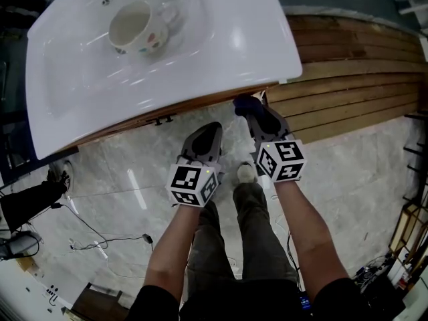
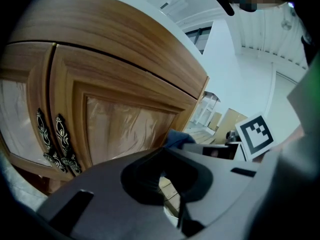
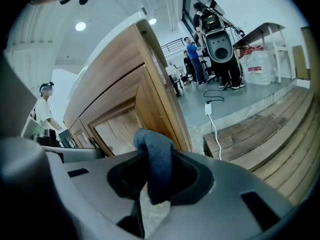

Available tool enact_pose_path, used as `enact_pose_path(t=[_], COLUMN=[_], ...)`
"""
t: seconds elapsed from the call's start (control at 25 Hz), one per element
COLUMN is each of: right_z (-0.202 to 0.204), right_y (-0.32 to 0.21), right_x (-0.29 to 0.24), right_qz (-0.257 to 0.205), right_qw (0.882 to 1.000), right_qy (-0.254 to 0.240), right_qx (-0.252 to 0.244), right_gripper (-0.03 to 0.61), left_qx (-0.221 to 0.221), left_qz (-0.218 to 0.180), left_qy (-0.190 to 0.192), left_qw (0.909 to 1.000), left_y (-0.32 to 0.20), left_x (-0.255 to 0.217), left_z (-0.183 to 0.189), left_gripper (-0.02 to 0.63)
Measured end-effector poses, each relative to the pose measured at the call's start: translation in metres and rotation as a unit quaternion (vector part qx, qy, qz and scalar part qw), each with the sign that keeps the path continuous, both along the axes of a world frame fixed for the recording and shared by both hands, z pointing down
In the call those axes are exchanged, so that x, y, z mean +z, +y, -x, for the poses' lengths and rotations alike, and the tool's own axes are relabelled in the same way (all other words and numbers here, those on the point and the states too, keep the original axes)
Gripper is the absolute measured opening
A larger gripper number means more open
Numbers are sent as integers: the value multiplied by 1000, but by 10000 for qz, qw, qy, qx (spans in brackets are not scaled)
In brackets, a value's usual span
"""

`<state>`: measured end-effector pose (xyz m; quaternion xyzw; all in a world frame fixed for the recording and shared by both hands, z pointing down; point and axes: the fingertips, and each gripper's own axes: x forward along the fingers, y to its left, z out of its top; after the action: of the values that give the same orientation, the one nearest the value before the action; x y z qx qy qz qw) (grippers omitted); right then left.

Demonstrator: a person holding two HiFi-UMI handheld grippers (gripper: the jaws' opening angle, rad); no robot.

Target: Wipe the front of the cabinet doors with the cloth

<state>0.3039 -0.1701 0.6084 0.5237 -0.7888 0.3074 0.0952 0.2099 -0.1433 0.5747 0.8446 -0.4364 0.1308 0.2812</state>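
Observation:
The wooden cabinet doors (image 2: 115, 119) have glazed panels and two ornate dark handles (image 2: 52, 141); they stand under a white basin top. A dark blue cloth (image 3: 156, 166) sticks up between the jaws of my right gripper (image 3: 155, 186), which is shut on it. In the head view the right gripper (image 1: 253, 111) holds the cloth (image 1: 246, 103) close to the cabinet's right end, just under the basin's edge. My left gripper (image 1: 206, 134) hangs a little lower and to the left, apart from the doors. Its jaws stand together with nothing held (image 2: 169, 186).
A white basin (image 1: 221, 39) with a spotted cup (image 1: 137, 27) tops the cabinet. Wooden planks (image 1: 348, 99) lie on the floor to the right, and cables (image 1: 100, 239) to the left. The person's shoe (image 1: 246, 172) is on the marble floor. People and equipment (image 3: 215, 44) stand far off.

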Motion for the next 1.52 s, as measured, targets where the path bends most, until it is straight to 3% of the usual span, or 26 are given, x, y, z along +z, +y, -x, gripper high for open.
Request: enact_pose_path(t=[0.16, 0.44, 0.84, 1.16, 1.52], right_z=[2, 6, 22, 33, 55], right_y=[6, 20, 48, 67, 84], right_x=[-23, -61, -137, -199, -254], right_qz=[-155, -286, -555, -769, -974], right_qw=[9999, 9996, 9969, 9940, 9929], right_qy=[-23, 16, -376, -467, -472], right_qx=[54, 47, 413, 625, 495], right_gripper=[106, 106, 106, 106, 106], left_qx=[71, -187, -81, -18, 150], left_qz=[-27, -94, -151, -454, -873], left_qy=[-37, 45, 164, 307, 275], left_qw=[10000, 9998, 9997, 9985, 9957], left_y=[12, 19, 39, 55, 71], left_x=[-14, -45, -97, -158, -221], left_z=[11, 38, 43, 56, 79], left_gripper=[5, 5, 5, 5, 5])
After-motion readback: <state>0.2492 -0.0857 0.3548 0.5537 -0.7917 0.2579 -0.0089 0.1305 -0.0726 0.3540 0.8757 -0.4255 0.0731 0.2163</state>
